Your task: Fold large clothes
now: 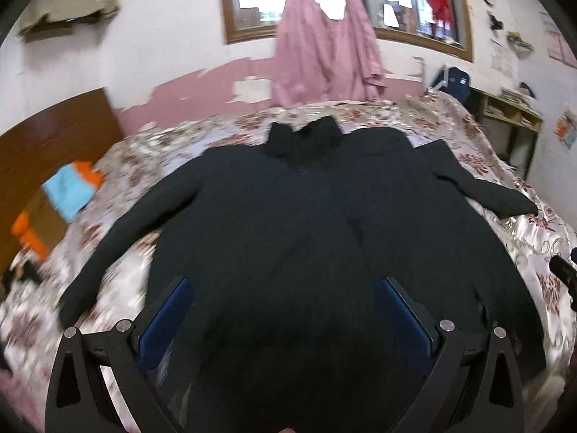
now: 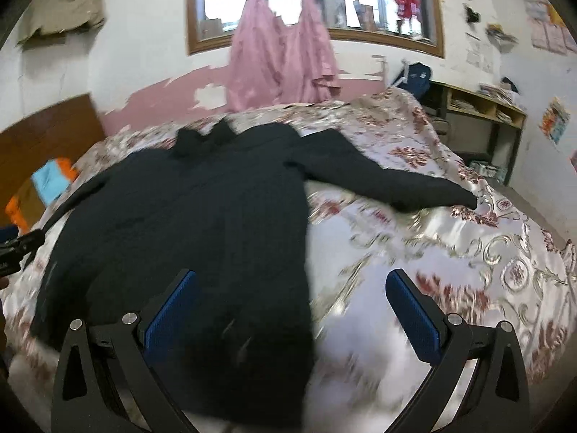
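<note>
A large black coat (image 1: 288, 223) lies flat on the floral bedspread (image 1: 137, 151), collar toward the far wall, both sleeves spread outward. My left gripper (image 1: 285, 288) hovers open above the coat's lower middle, with nothing between its blue pads (image 1: 164, 317). In the right wrist view the same coat (image 2: 187, 223) fills the left half, its right sleeve (image 2: 389, 184) stretched over the bedspread (image 2: 468, 252). My right gripper (image 2: 292, 281) is open over the coat's right hem edge, one pad above the cloth and the other above the bedspread. The right gripper's tip (image 1: 564, 270) shows at the left wrist view's right edge.
Blue and orange clothes (image 1: 72, 187) lie by the wooden headboard (image 1: 47, 137) at the left. Pink curtains (image 1: 317, 43) hang at the window behind the bed. A wooden shelf unit (image 2: 479, 115) and a blue bag (image 2: 418, 75) stand to the right of the bed.
</note>
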A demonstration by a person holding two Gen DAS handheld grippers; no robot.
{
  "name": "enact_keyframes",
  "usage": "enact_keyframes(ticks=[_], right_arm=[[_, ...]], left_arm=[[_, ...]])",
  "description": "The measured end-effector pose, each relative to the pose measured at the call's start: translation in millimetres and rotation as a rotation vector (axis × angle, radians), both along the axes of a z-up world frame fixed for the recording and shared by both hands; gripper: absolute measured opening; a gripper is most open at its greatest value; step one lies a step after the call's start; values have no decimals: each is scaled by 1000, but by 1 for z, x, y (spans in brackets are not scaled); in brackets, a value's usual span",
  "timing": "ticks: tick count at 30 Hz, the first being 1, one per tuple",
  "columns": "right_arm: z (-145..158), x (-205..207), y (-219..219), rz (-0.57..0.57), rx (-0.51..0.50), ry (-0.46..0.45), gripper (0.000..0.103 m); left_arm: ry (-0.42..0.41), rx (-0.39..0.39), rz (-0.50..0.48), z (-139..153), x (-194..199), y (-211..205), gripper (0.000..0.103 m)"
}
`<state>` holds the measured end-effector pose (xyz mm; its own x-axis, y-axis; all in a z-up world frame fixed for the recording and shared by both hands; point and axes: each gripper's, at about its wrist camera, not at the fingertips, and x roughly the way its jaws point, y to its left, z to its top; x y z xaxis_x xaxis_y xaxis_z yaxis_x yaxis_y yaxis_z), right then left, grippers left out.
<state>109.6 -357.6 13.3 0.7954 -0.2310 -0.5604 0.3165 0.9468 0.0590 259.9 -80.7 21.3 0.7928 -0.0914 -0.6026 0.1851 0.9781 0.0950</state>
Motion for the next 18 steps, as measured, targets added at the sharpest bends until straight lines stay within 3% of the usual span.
enact_keyframes(ticks=[7, 11, 15, 18], right_arm=[[-27, 72, -85, -232, 78, -66, 102], [-40, 102, -142, -335, 183, -77, 102], [-56, 135, -206, -346, 300, -15, 102], [-74, 159, -259, -357, 460, 67, 102]], left_arm=[[-1, -18, -159, -12, 101, -89, 103], [46, -29, -178, -18, 140, -134, 103], [142, -55, -170, -26, 178, -179, 103], [196, -90, -174, -33, 207, -209, 103]])
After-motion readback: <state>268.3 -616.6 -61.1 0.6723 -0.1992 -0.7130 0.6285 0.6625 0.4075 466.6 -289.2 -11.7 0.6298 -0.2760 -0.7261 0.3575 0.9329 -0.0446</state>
